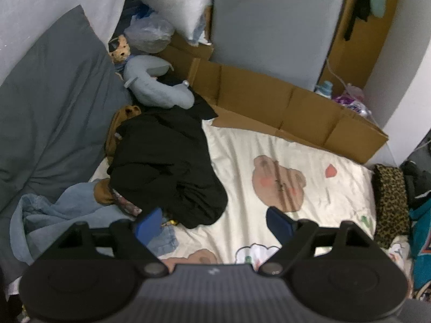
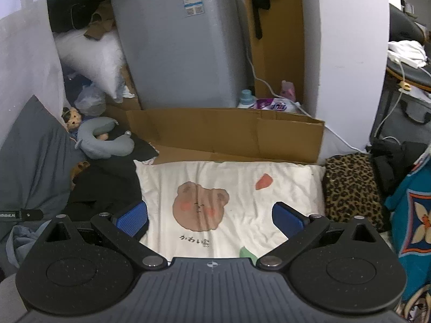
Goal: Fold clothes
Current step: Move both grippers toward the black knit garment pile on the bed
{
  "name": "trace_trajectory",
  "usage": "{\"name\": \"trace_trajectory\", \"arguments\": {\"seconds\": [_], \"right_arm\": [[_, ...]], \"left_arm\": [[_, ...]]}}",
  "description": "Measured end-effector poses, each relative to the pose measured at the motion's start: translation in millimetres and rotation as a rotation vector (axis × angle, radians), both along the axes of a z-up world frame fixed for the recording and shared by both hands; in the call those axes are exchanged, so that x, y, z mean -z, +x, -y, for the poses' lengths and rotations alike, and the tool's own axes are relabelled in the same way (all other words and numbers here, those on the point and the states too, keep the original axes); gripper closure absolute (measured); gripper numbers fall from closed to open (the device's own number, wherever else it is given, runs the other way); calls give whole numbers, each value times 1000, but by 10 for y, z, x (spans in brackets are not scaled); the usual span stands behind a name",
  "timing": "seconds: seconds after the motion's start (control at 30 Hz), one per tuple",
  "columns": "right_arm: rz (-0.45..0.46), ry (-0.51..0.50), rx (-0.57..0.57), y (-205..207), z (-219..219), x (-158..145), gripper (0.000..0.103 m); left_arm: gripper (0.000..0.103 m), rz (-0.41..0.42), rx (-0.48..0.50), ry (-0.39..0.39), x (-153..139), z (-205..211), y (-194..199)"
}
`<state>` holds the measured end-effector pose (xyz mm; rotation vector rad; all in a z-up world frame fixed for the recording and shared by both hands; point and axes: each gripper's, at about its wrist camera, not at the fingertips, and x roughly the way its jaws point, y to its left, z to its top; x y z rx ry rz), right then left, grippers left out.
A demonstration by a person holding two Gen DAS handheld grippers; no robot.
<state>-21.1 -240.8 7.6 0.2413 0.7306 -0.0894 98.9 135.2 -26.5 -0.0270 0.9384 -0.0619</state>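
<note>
A bed covered by a cream bear-print sheet (image 2: 231, 188) is seen below both tongs. The left tongs (image 1: 214, 222) and right tongs (image 2: 210, 215) are held wide open, empty. A black garment (image 1: 164, 167) is heaped left, flattened cardboard (image 1: 282, 105) beyond.

one black garment (image 1: 164, 167), one denim garment (image 1: 62, 215), one leopard-print cloth (image 2: 353, 188)

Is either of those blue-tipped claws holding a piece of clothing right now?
No: the left gripper and the right gripper both stand open with nothing between them, and the black garment lies heaped on the bed.
</note>
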Motion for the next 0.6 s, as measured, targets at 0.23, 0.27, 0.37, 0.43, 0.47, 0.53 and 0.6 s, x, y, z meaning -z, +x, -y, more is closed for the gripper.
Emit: {"name": "trace_trajectory", "arguments": {"seconds": [0.23,0.27,0.37,0.43,0.47,0.53,0.6], "right_arm": [[-41,38,-5,229,-29,293,2],[-51,39,-7,268,-44,349,2],[-68,53,-9,371,-82,508,2],[-75,59,-9,440,-114,604,2],[-82,55,-12,479,-142,651,2],[-94,37,-19,554,-200,740,2],[-103,21,-36,640,-248,829,2]], "left_arm": [[23,-47,-46,-2,321,-272,272],[23,-51,-56,1,364,-316,313],[23,-57,-68,12,495,-410,406],[23,-61,-75,20,583,-472,468],[23,-63,-79,24,627,-503,499],[23,-68,-85,38,730,-558,569],[23,-63,-87,37,838,-611,643]]}}
